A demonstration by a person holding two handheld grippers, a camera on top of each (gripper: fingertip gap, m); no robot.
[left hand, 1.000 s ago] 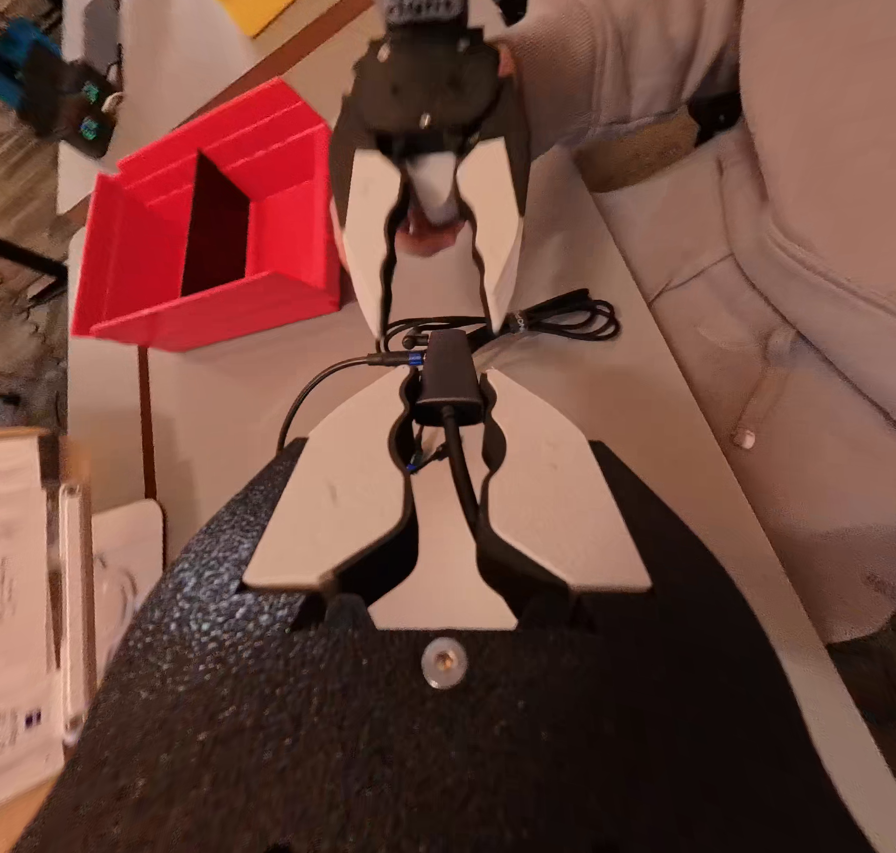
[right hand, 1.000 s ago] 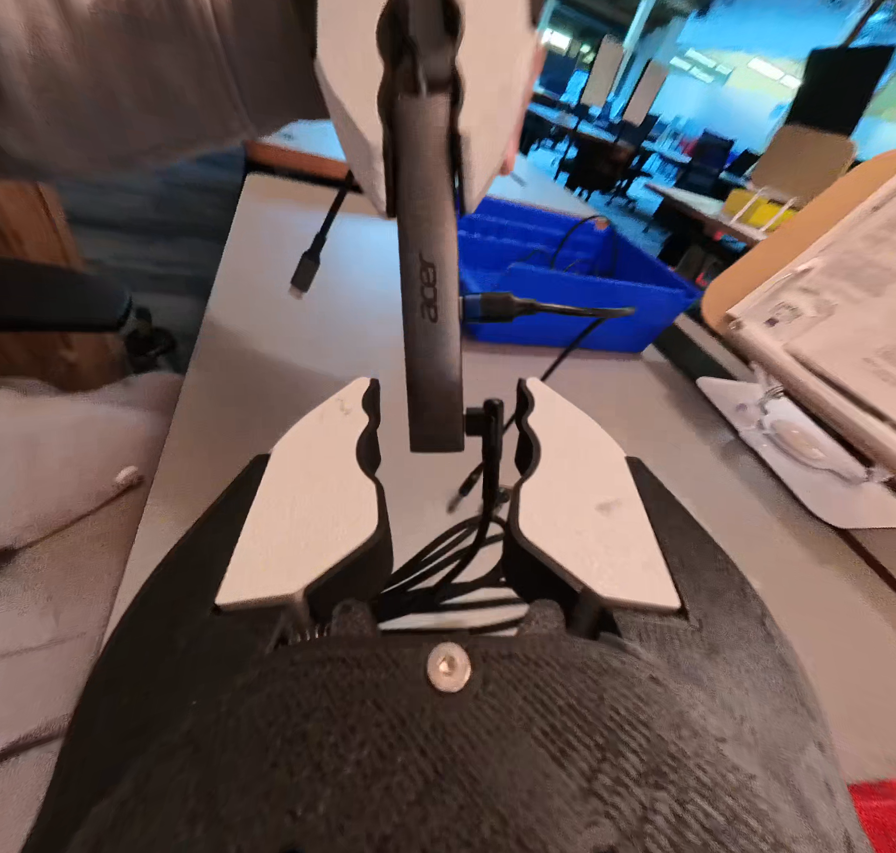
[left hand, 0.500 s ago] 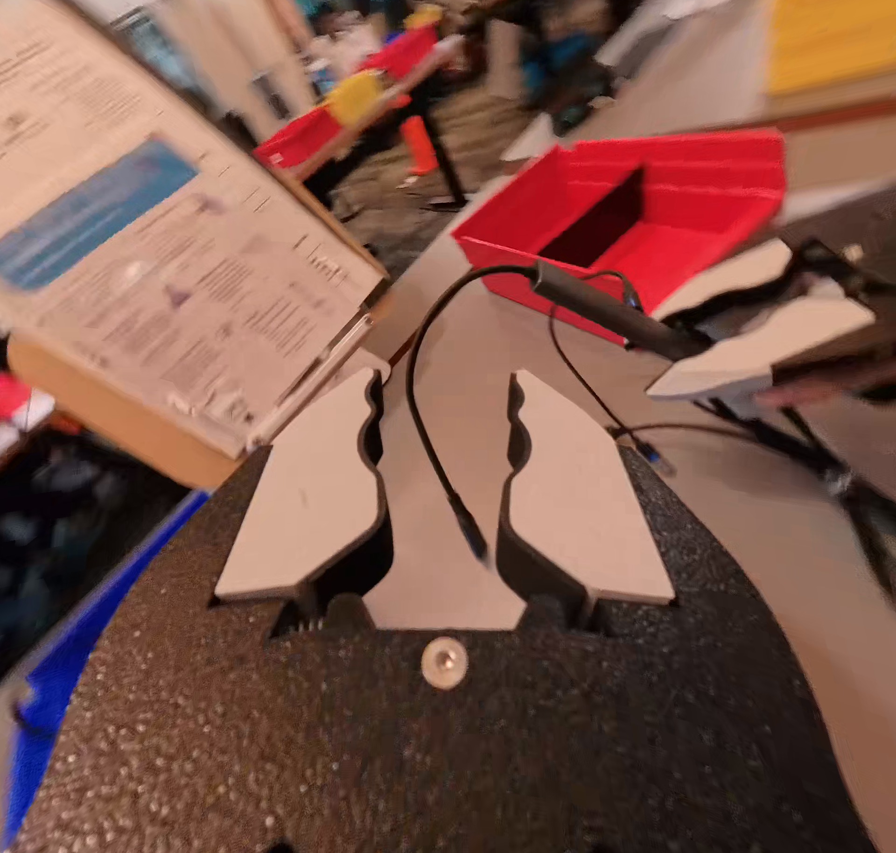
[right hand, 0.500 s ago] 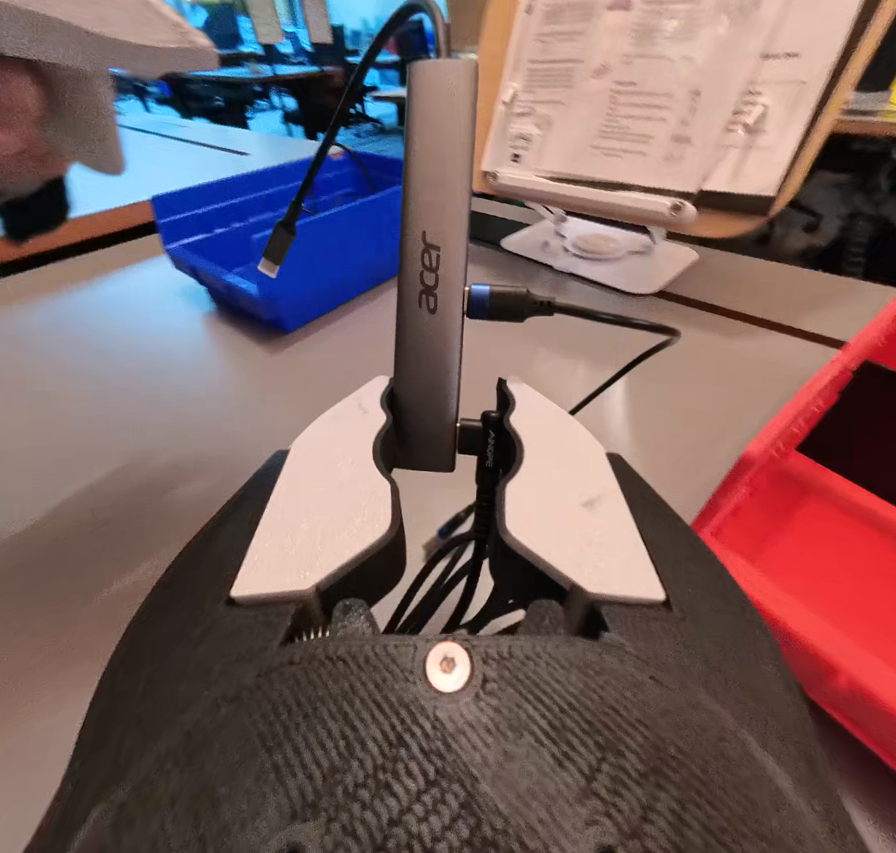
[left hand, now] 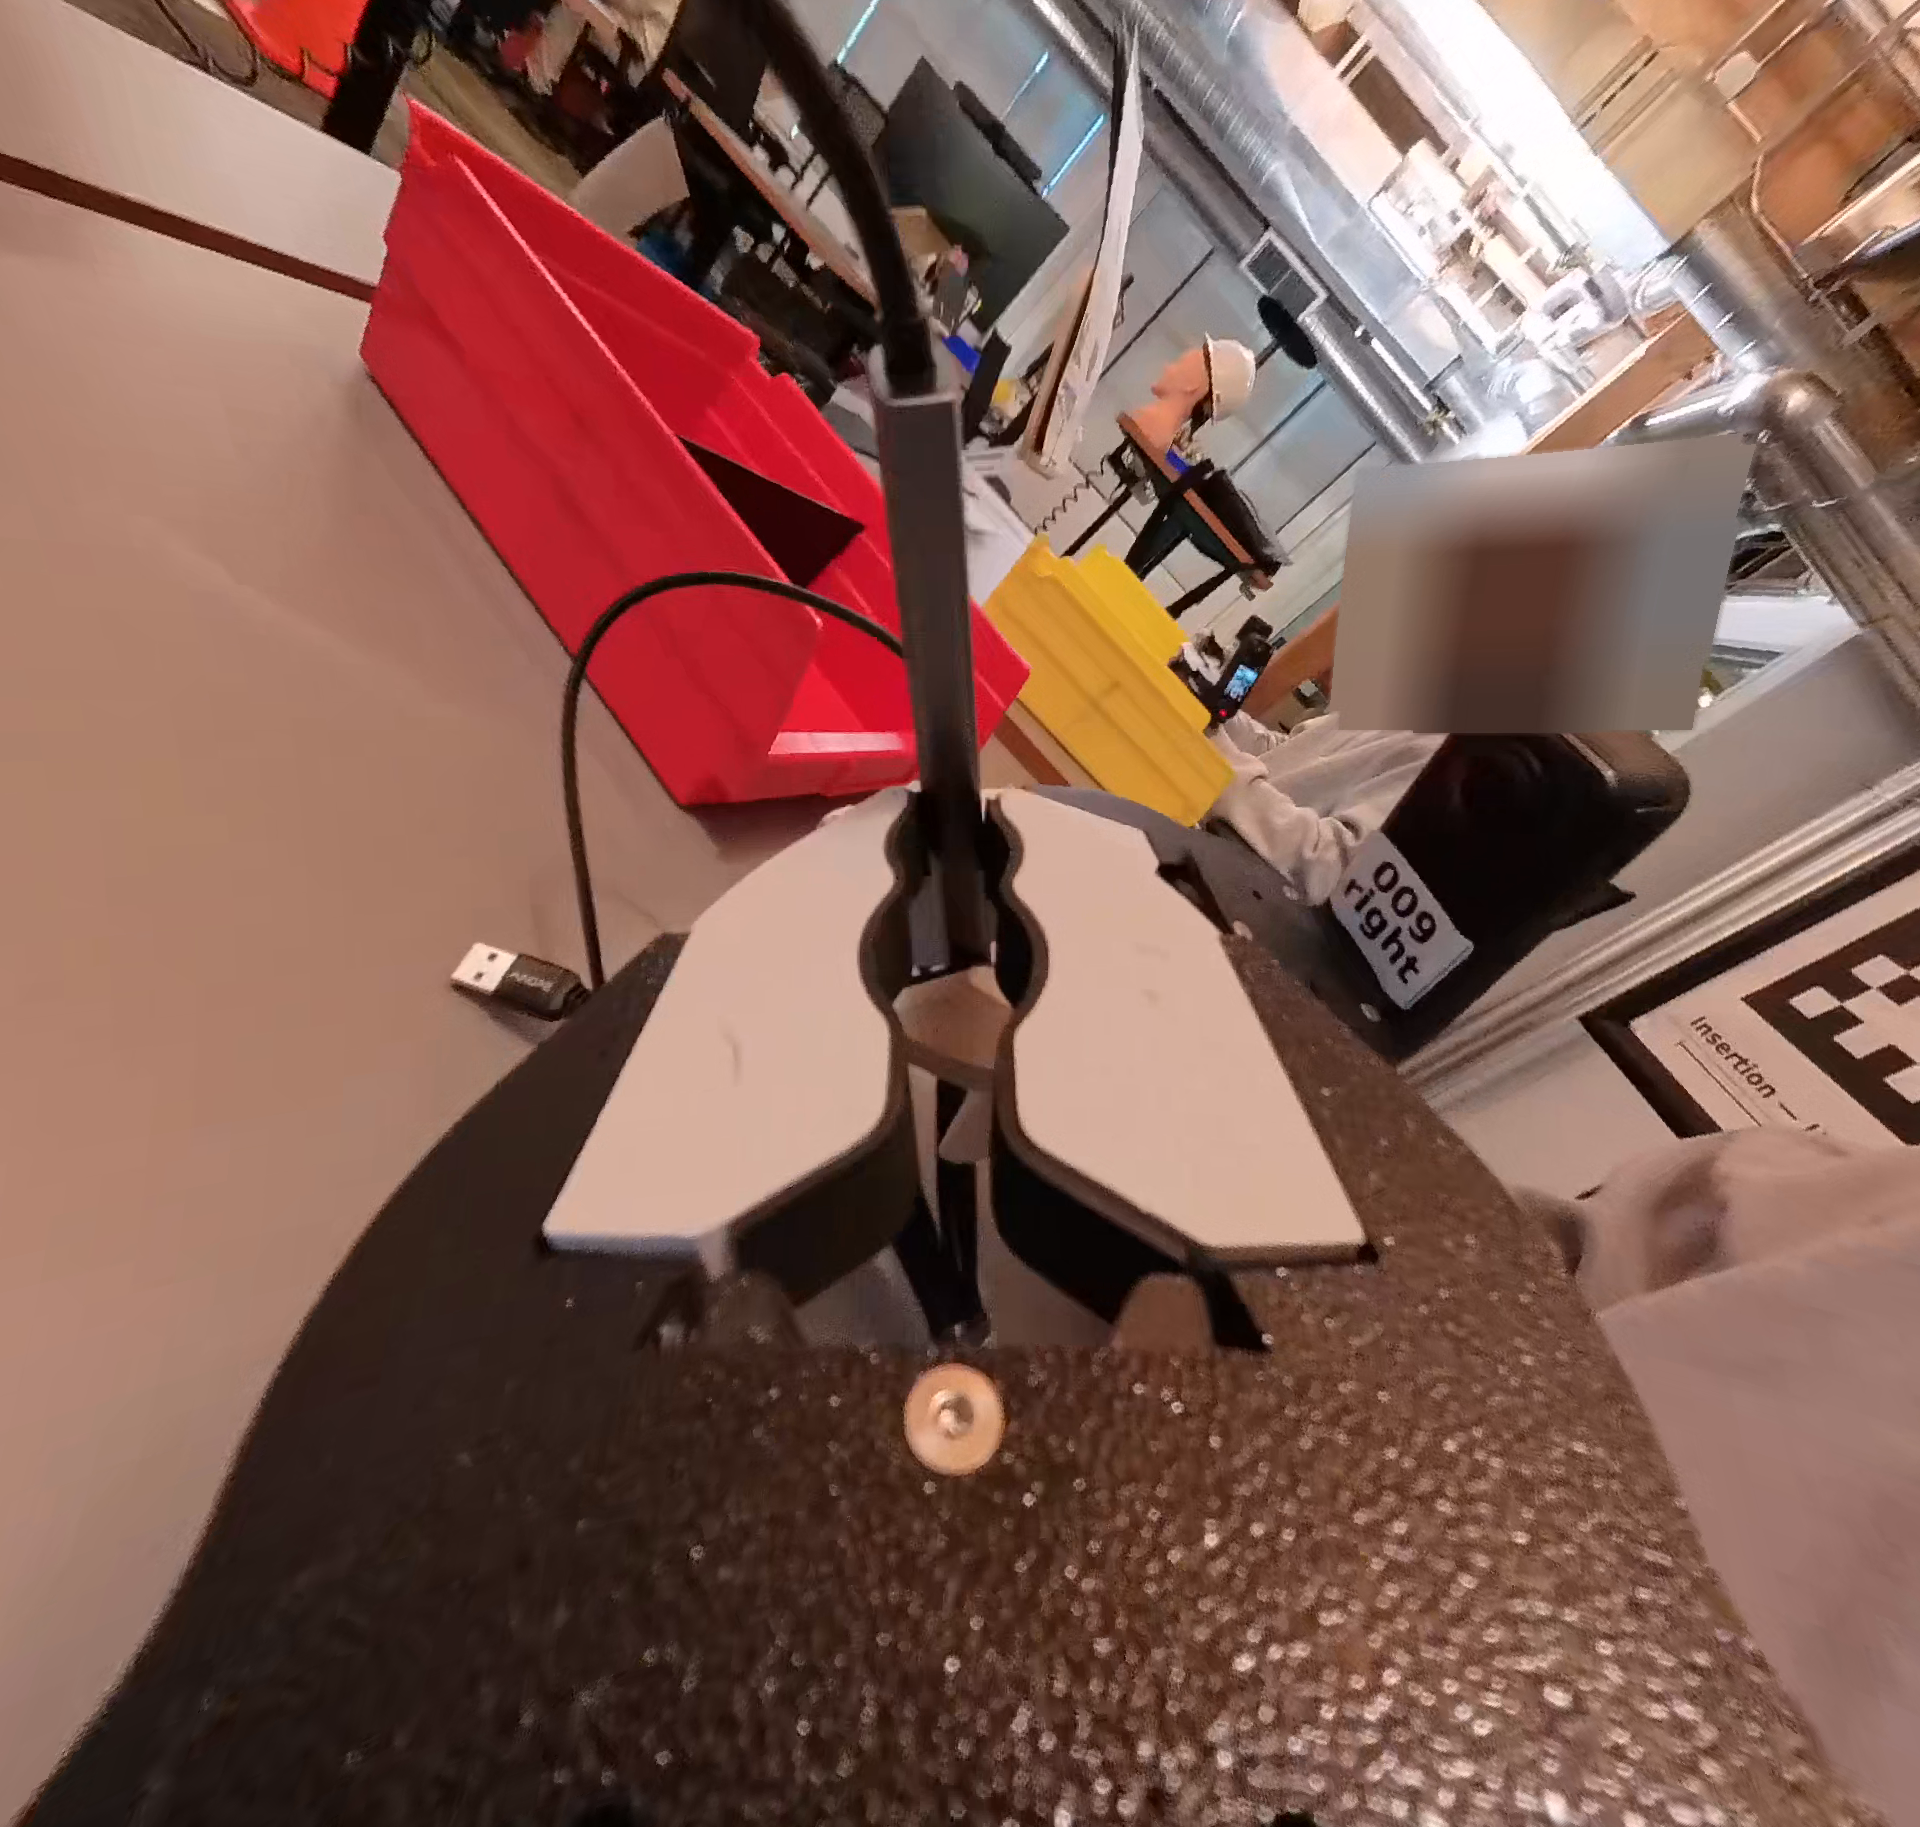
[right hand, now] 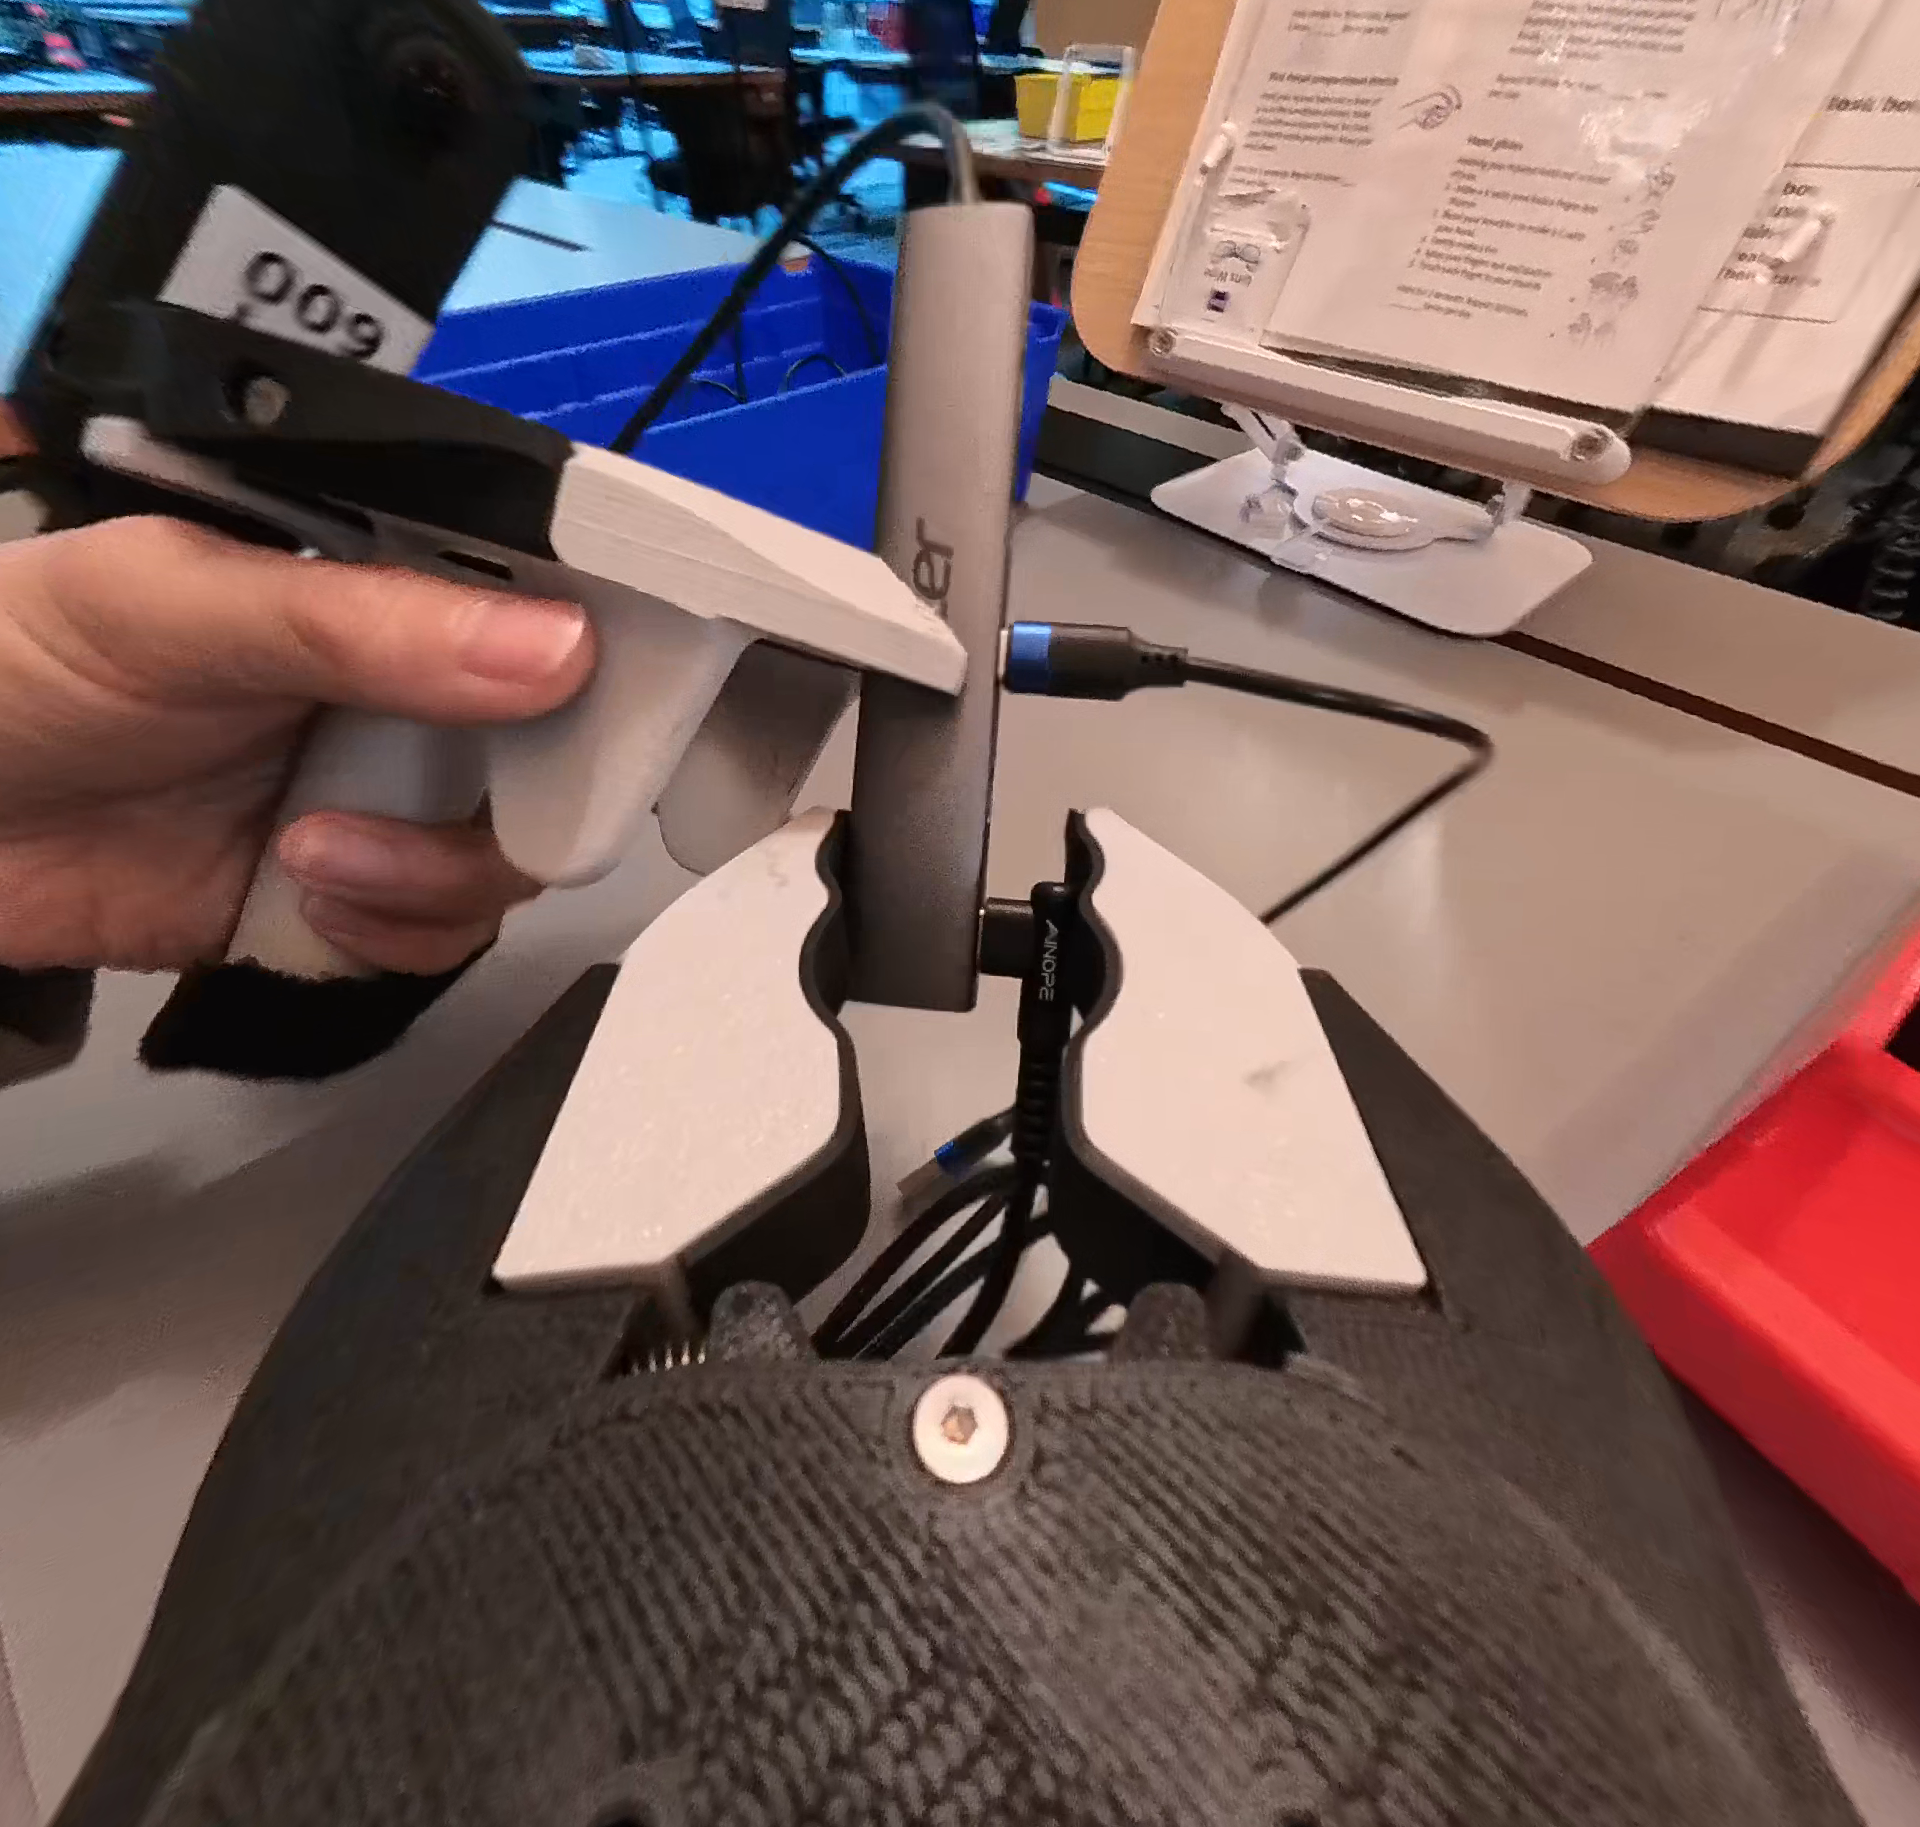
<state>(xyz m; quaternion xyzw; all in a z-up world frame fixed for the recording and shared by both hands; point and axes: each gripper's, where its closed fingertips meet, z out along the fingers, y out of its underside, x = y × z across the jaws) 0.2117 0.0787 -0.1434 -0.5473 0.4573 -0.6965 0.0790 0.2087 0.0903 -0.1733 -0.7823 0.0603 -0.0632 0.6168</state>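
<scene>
Half a second ago the left claw [left hand: 951,904] stood spread and empty beside the hub; now, in the left wrist view, it is pressed together on the narrow edge of the grey hub [left hand: 930,634], which rises straight ahead of the claw, its long axis running away along the fingers. A thick black lead [left hand: 831,136] arches off the hub's far end. Left of the claw a thin black cable [left hand: 582,738] loops down to a loose USB plug [left hand: 514,980] lying on the tabletop [left hand: 208,738]. Ahead and left sits a red bin [left hand: 623,489], with a yellow bin [left hand: 1112,676] beyond it. Just right of the claw lies the black body of the other tool. In the right wrist view, the right claw [right hand: 961,904] is pinching the hub's [right hand: 951,406] near end together with an angled black plug [right hand: 1044,946] seated in the hub's side, so the hub stands up lengthwise ahead of it. The left claw [right hand: 935,650] comes in crosswise from the left, worked by a hand [right hand: 208,738], and meets the hub midway up. A blue-ringed plug [right hand: 1070,660] juts from the hub's right side, level with that grip. Ahead left is a blue bin [right hand: 727,395]; ahead right, a document stand [right hand: 1455,219].
</scene>
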